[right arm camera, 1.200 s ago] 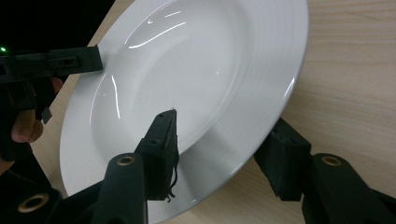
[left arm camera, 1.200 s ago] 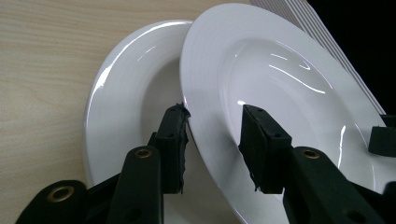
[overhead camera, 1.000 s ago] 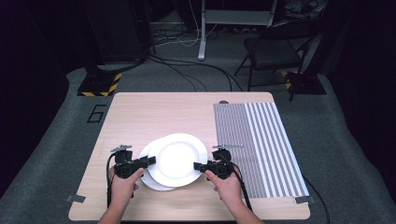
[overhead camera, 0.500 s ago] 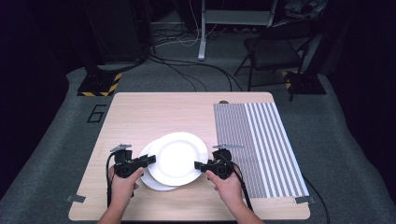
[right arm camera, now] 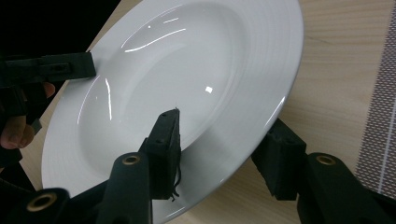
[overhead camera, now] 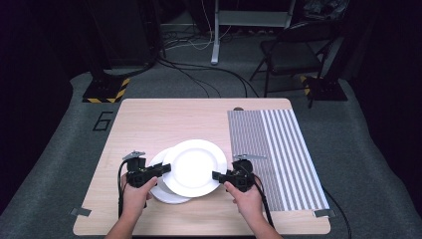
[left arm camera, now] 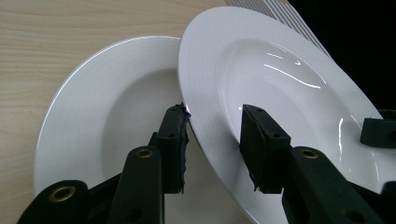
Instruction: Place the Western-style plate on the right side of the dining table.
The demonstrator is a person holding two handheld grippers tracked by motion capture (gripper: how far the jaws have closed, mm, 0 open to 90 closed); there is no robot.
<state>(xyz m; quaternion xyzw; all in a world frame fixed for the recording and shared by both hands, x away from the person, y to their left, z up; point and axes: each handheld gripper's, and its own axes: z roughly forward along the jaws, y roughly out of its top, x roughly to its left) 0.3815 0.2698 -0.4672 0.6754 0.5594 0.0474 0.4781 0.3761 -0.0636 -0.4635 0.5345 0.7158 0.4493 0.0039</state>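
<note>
The left gripper (left arm camera: 212, 140) has its jaws clamped across the near rim of the upper plate (left arm camera: 280, 88), one jaw under the rim and one over it, as the left gripper view shows. The right gripper (right arm camera: 224, 154) has its jaws set on either side of the opposite rim of the same plate (right arm camera: 177, 79), one on the plate's face and one beneath its edge; whether they press tight cannot be told. In the high view the left gripper (overhead camera: 158, 170) and right gripper (overhead camera: 222, 175) flank the upper plate (overhead camera: 194, 167), each held by one of the person's hands, the left hand (overhead camera: 135, 195) and the right hand (overhead camera: 246, 199).

The upper plate sits tilted, overlapping a lower plate (left arm camera: 98, 116) that lies flat on the table (overhead camera: 174, 119). The lower plate (overhead camera: 161, 191) peeks out at the left and near side of the upper one. Both stand at the near middle of the table, just beside a striped mat (overhead camera: 278, 149) covering its right part.
</note>
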